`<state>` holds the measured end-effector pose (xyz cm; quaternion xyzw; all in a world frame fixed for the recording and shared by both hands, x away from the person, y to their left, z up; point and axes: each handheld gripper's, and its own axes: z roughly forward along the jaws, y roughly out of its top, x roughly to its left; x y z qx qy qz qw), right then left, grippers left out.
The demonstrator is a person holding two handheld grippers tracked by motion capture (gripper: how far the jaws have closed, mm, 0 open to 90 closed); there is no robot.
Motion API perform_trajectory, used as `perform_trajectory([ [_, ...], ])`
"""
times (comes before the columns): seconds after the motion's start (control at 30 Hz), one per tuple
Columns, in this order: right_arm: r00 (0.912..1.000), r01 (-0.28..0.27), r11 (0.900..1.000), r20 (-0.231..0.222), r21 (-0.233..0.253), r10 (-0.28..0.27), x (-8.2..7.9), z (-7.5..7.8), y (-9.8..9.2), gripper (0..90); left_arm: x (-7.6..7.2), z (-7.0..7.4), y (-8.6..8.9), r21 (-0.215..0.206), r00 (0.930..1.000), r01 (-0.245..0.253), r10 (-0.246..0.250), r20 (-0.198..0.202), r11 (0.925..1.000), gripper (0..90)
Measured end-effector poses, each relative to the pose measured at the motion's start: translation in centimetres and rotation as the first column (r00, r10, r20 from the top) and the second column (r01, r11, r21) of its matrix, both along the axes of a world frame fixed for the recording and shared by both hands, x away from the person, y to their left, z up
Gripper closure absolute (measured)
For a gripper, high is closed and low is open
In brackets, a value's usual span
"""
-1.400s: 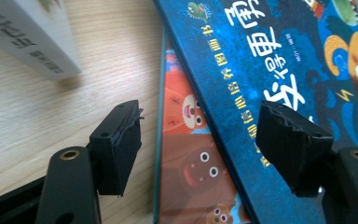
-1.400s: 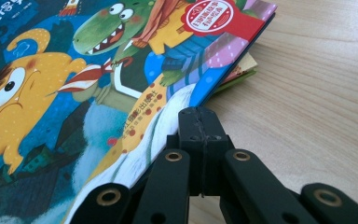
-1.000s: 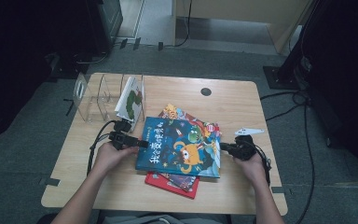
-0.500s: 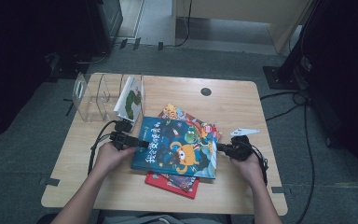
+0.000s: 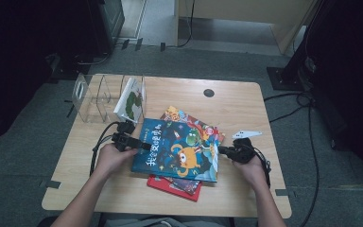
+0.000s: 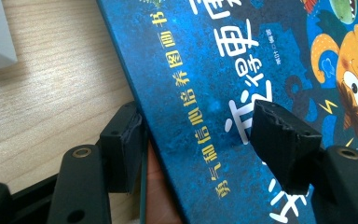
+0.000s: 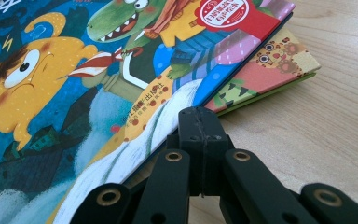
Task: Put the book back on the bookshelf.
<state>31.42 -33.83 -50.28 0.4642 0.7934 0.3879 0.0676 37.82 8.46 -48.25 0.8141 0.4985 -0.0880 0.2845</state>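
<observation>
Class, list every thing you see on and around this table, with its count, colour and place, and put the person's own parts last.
Blue picture book: one, dark blue, top of the stack, table centre.
Books beneath: at least two, red and multicoloured, under the blue one.
Clear rack: one, transparent, table's far left.
White book: one, white and green, upright in the rack.
Table: one, light wood.
Left gripper: black, at the blue book's left edge, jaws apart around it.
Right gripper: black, jaws together at its right edge.

Dark-blue book (image 5: pixel 177 151), orange monster
</observation>
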Motion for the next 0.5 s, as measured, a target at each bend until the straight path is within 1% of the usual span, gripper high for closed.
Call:
perform_trajectory([
  [0.1, 1.0, -0.001, 1.0, 0.003, -0.003, 0.001, 0.0, 0.0, 0.0, 90.0, -0.2, 0.3, -0.1, 0.015, 1.0, 0.005, -0.005, -0.001, 0.9999, 37.5],
  [0.17, 1.0, -0.001, 1.0, -0.004, 0.001, 0.001, 0.0, 0.0, -0.1, 90.0, -0.4, 0.7, -0.1, 0.025, 0.9998, 0.008, -0.009, 0.019, 0.9996, 38.7],
  [0.2, 1.0, -0.001, 1.0, -0.003, 0.004, 0.001, 0.0, 0.0, -0.1, 90.0, -0.6, 1.1, 0.0, 0.008, 0.9996, -0.004, 0.004, 0.029, 1.0, 39.5],
  [0.23, 1.0, 0.0, 1.0, -0.007, 0.005, 0.001, -0.1, 0.0, -0.2, 90.0, -0.7, 1.8, 0.3, -0.035, 0.9985, -0.016, 0.018, 0.052, 0.9993, 41.9],
  [0.3, 0.9999, 0.003, 1.0, -0.014, 0.019, -0.002, -0.1, -0.1, -0.4, 90.0, -0.8, 2.8, 0.7, -0.091, 0.9977, -0.021, 0.026, 0.063, 0.9956, 43.5],
  [0.33, 0.9999, 0.002, 1.0, -0.013, 0.028, -0.001, -0.1, -0.2, -0.6, 90.0, -0.8, 3.2, 0.7, -0.104, 0.9976, -0.018, 0.025, 0.064, 0.9944, 44.2],
  [0.4, 0.9998, 0.001, 0.999, -0.019, 0.037, 0.0, -0.1, -0.2, -0.6, 90.0, -0.9, 4.1, 0.6, -0.098, 0.9973, -0.01, 0.017, 0.072, 0.9951, 44.9],
  [0.43, 0.9998, 0.001, 0.999, -0.019, 0.033, -0.001, -0.1, -0.2, -0.6, 90.0, -0.9, 4.5, 0.4, -0.092, 0.9973, -0.005, 0.011, 0.072, 0.9958, 45.4],
  [0.5, 0.9999, -0.002, 0.999, -0.012, 0.053, 0.003, -0.2, -0.1, -0.6, 90.0, -0.9, 5.3, 0.5, -0.101, 0.9977, 0.006, 0.001, 0.067, 0.9948, 47.0],
])
